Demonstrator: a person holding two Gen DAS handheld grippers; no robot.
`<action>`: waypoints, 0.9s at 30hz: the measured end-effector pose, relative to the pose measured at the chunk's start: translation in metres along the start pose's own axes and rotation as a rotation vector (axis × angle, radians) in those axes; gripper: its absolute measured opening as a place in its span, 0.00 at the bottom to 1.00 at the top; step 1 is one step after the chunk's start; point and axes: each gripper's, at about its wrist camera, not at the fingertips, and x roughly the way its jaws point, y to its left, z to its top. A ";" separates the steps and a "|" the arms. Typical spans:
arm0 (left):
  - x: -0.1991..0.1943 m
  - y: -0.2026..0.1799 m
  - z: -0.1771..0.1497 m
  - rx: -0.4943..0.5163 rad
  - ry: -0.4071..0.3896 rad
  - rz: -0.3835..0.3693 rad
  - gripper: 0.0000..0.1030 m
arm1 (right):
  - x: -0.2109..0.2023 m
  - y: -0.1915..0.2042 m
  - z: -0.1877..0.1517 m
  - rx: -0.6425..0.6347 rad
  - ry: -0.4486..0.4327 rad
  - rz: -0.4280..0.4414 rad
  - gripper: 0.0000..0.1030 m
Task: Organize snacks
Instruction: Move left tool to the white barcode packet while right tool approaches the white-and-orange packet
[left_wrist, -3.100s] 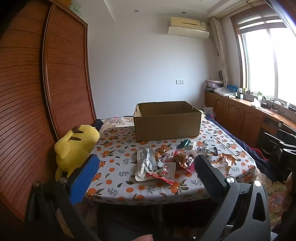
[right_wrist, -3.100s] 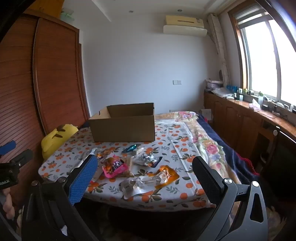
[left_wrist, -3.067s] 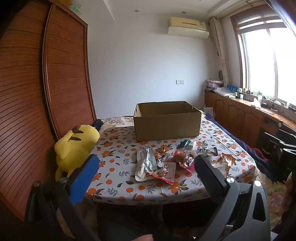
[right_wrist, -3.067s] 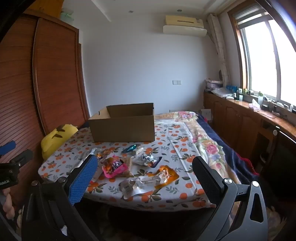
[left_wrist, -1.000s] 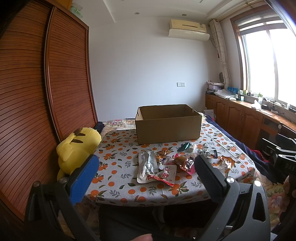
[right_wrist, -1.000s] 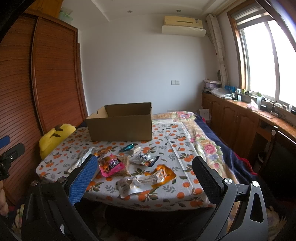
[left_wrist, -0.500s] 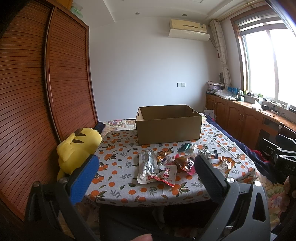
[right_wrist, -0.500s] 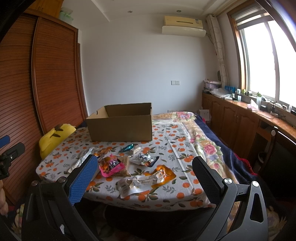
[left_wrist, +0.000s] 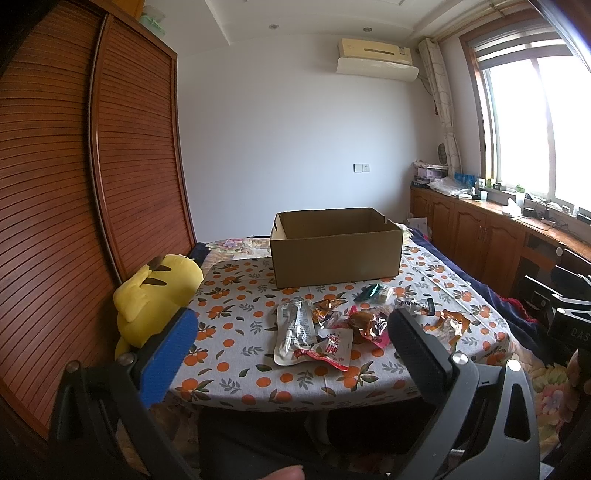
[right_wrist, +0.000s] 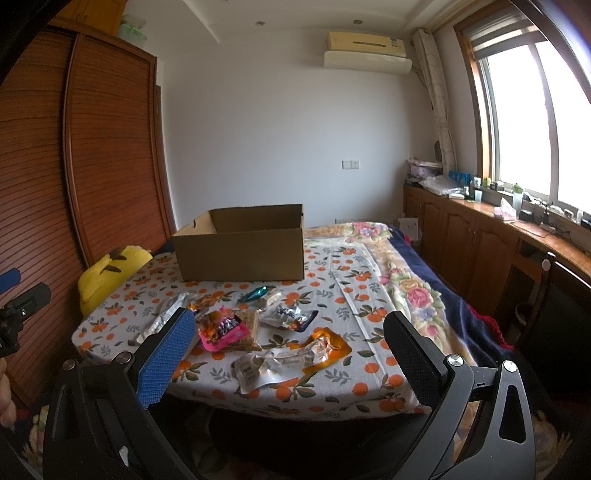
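Observation:
An open cardboard box (left_wrist: 334, 254) (right_wrist: 242, 251) stands at the back of the orange-print tablecloth (left_wrist: 236, 325) (right_wrist: 332, 273). In front of it lie several snack packets: a long clear pouch (left_wrist: 293, 330), a red-and-white packet (left_wrist: 332, 347), a pink packet (right_wrist: 221, 330), an orange-edged clear wrapper (right_wrist: 295, 356), a dark packet (right_wrist: 291, 314) and a teal candy (right_wrist: 255, 293). My left gripper (left_wrist: 291, 332) is open and held short of the table's near edge. My right gripper (right_wrist: 290, 332) is likewise open and empty, back from the table.
A yellow plush toy (left_wrist: 155, 295) (right_wrist: 109, 277) rests at the table's left side against the wooden slatted wardrobe (left_wrist: 74, 221). A floral blanket (right_wrist: 410, 288) covers the right side. Wooden cabinets (right_wrist: 472, 240) run under the window.
Both grippers have risen and eased slightly toward the table over the last seconds. Nothing on the table has moved, and both stay open.

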 end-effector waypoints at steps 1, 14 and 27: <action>0.000 0.000 0.000 0.000 0.000 0.000 1.00 | 0.000 0.000 0.000 0.000 0.001 0.000 1.00; 0.037 0.004 -0.015 0.000 0.112 -0.037 1.00 | 0.027 -0.004 -0.016 -0.004 0.071 0.023 1.00; 0.135 0.012 -0.032 0.005 0.240 -0.072 1.00 | 0.102 -0.023 -0.033 -0.032 0.176 0.048 1.00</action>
